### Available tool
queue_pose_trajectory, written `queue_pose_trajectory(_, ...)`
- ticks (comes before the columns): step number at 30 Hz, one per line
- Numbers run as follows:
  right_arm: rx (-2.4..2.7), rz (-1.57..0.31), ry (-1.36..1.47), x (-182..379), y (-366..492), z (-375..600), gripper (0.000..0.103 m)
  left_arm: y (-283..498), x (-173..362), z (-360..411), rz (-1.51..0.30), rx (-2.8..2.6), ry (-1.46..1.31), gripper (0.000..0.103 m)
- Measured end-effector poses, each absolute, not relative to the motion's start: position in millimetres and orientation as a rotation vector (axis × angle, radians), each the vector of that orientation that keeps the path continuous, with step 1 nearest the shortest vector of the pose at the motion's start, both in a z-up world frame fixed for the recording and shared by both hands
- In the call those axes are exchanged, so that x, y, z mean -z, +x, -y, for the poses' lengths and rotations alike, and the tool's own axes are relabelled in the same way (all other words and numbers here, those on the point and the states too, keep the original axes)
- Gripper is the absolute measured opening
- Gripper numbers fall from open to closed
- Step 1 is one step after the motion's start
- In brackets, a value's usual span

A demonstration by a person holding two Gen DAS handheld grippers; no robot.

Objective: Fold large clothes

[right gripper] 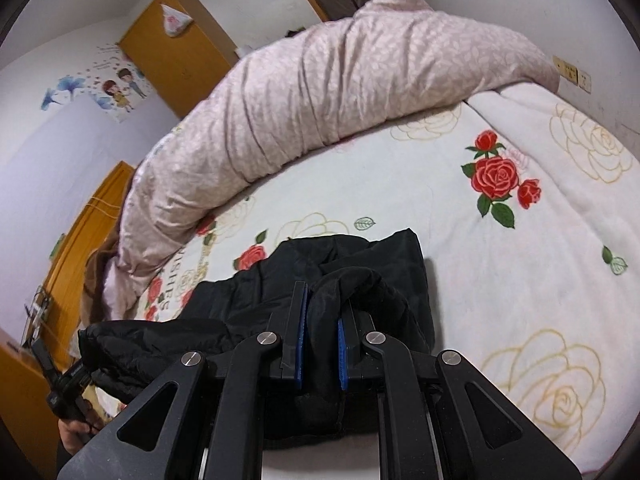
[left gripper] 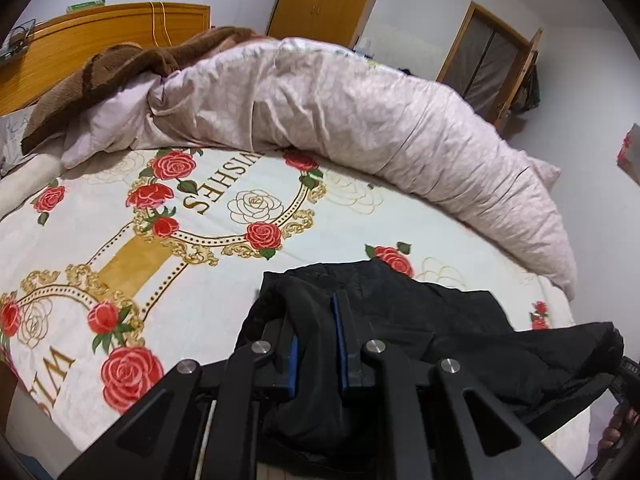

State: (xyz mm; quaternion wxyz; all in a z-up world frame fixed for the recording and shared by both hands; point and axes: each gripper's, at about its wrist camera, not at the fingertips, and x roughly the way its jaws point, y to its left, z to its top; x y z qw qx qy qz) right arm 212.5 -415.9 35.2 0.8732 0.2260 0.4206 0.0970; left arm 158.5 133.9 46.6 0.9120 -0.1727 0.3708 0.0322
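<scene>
A black padded garment [left gripper: 432,320] lies bunched on the rose-print bed sheet [left gripper: 224,280], near the bed's front edge. My left gripper [left gripper: 316,320] is shut on a thick fold of it, the cloth bulging between the blue pads. In the right wrist view the same black garment [right gripper: 256,300] stretches from left to centre. My right gripper [right gripper: 322,308] is shut on another bunched fold of it. The two grippers hold opposite ends, and each shows at the edge of the other's view.
A rolled pale pink duvet [left gripper: 360,120] lies across the far side of the bed. A brown blanket [left gripper: 120,68] lies by the wooden headboard [left gripper: 80,40]. A wooden wardrobe [left gripper: 324,0] and a door [left gripper: 488,60] stand behind. The sheet spreads wide to the right [right gripper: 520,280].
</scene>
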Motion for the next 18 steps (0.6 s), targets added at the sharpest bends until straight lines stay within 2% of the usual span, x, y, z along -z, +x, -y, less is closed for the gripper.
queue_pose_trajectory(13, -0.118, -1.058, 0.444, 27.9, 300.6, 402.9, 0.014, 238.8, 11.9, -128.9, -0.89, -0.095, -0.326, 0.017)
queue_pose_trajectory(18, -0.114, -1.092, 0.447, 43.7, 316.6, 399.0, 0.017, 252.3, 31.5, -130.5, -0.912, -0.088, -0.334, 0.021)
